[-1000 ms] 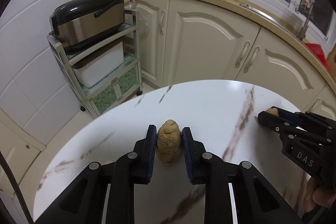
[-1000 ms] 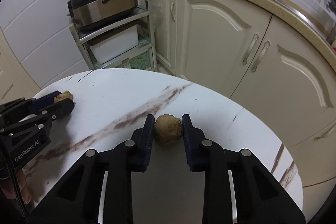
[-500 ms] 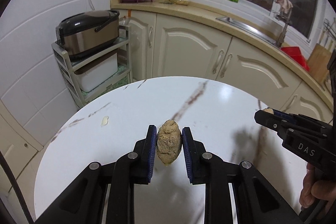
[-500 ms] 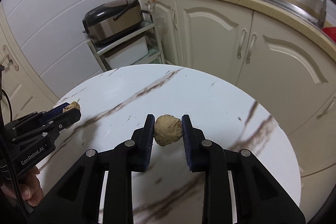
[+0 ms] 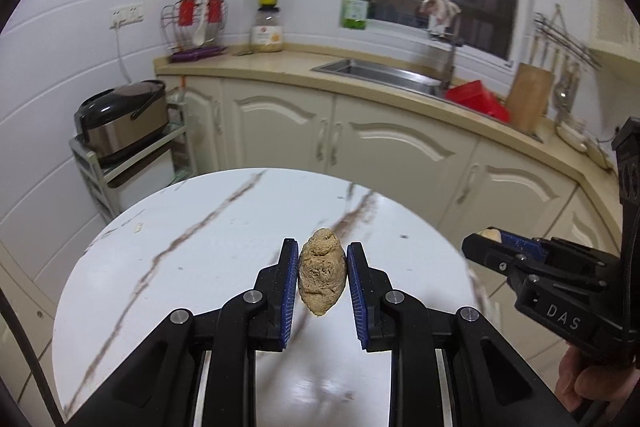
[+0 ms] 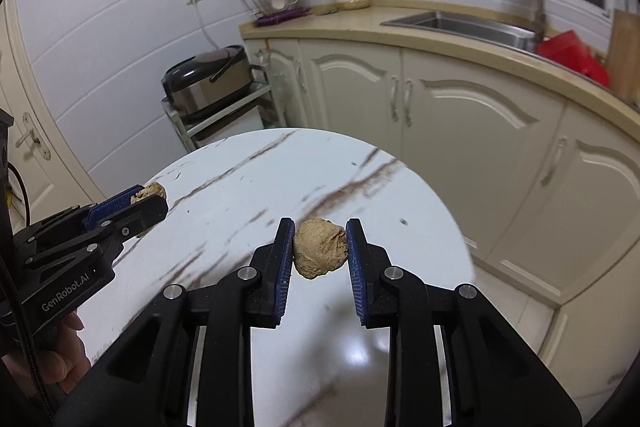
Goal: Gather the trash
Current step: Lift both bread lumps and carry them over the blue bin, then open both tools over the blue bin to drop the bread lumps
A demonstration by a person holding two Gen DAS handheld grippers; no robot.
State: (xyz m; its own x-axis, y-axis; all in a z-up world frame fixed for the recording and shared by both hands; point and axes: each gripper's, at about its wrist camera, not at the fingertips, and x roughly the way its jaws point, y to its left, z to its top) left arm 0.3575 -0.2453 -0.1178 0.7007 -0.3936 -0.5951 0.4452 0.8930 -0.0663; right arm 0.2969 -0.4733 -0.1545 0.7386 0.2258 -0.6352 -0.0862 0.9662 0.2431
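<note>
Tan crumpled wads, two: one long wad [image 5: 322, 273] pinched in the left tongs [image 5: 322, 279], one round wad [image 6: 320, 249] pinched in the right tongs [image 6: 320, 251], both tongs nearly closed, held above the white marble surface [image 5: 200, 247]. One crumb [image 5: 138, 226] at its far left edge.

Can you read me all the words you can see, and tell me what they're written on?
"DAS": on the side of the right gripper.
"GenRobot.AI": on the side of the left gripper.
Labels on the jar, the small jar stacked on it, and the green bottle: too blurred to read.
</note>
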